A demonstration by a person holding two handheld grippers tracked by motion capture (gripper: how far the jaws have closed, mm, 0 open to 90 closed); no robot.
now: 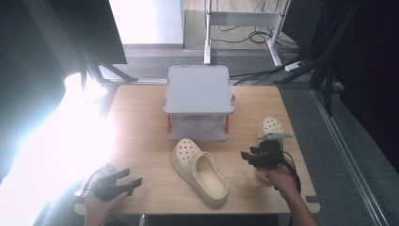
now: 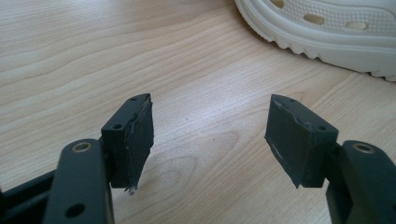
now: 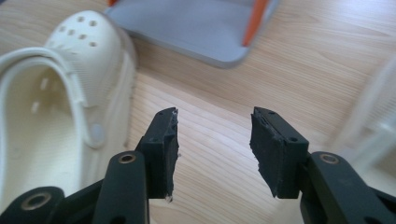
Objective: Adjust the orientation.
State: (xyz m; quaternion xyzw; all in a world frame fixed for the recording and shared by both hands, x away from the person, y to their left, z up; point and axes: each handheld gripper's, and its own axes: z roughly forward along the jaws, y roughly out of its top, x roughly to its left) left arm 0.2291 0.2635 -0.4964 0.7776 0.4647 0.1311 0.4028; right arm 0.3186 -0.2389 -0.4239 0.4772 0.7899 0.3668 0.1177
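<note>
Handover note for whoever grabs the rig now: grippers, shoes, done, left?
Left gripper: open, holding nothing, low at the table's near left corner.
Right gripper: open, holding nothing, hovering by the right clog.
Middle clog: lies on the table in front of the grey two-tier rack.
Done: nothing gripped, rack shelves bare.
Left: probably grasp each clog and set it on the rack.

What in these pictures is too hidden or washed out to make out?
- Second clog, high view: the right gripper and hand cover its heel.
- Table, high view: glare bleaches its left edge.
- Middle clog, left gripper view: cut off by the top edge.
- Grey rack, right gripper view: blurred, top cropped.
</note>
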